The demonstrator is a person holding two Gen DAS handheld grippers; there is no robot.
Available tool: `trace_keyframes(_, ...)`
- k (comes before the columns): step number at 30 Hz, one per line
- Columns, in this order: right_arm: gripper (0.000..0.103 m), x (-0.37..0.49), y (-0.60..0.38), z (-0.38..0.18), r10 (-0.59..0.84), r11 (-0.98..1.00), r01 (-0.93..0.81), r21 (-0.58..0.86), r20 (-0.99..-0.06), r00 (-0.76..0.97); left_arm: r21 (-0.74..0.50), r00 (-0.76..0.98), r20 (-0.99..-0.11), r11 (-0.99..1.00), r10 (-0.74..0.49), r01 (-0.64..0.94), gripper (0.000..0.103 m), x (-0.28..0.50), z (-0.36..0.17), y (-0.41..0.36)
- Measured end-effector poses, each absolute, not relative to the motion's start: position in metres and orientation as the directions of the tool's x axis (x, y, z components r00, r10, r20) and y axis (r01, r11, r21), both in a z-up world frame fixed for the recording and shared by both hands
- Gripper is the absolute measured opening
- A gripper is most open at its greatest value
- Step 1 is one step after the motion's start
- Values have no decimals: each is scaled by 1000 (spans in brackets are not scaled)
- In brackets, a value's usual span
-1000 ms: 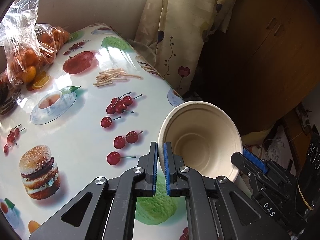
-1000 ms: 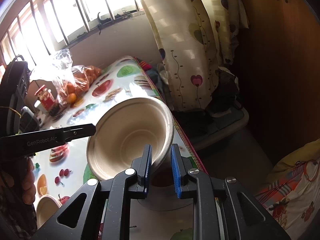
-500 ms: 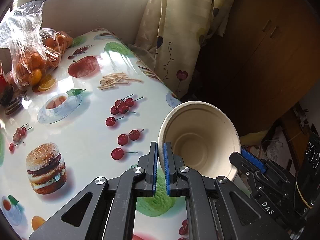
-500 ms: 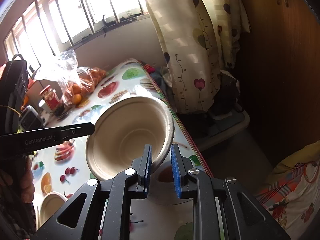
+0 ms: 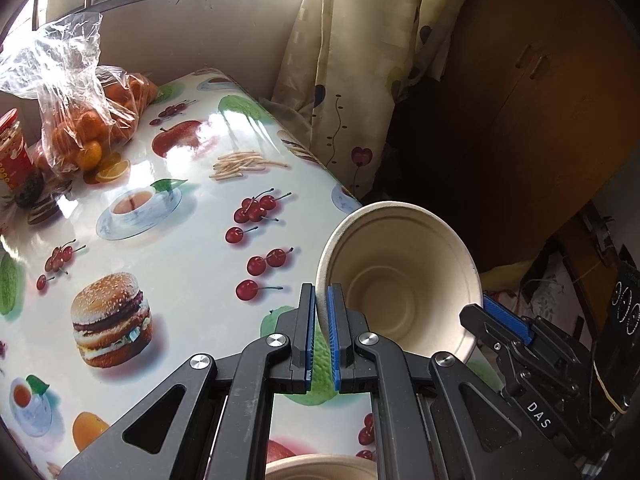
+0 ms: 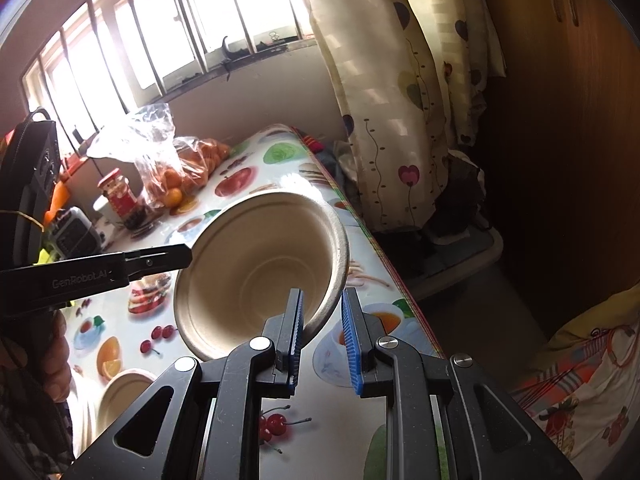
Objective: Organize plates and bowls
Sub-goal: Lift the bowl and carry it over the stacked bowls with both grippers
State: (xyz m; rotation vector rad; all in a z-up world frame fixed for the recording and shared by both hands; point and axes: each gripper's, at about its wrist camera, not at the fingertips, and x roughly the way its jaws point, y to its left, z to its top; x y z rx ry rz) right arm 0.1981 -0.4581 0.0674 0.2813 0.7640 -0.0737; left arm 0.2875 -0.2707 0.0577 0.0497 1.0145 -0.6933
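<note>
Midway, I judge: left tool (image 5: 321,308) pinches the lifted bowl (image 5: 396,284); right tool (image 6: 322,312) gapes; second bowl (image 6: 124,396), lower left, awaits stacking.

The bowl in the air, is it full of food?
No, the bowl is tipped toward the right wrist camera and its pale inside is bare, with its rim between the right gripper's fingers.

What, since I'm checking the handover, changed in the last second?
Both grippers drew the held bowl back over the table; a second bowl entered the left view. Unchanged: left gripper clamps the rim, right gripper straddles it open.
</note>
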Motion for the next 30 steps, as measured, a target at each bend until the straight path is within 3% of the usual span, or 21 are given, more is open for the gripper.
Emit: trace_keyframes(30,19,153,-413,95,87,969,85,233,-641,763,-279,398,-749,797,-530,536,6,241,87,-217)
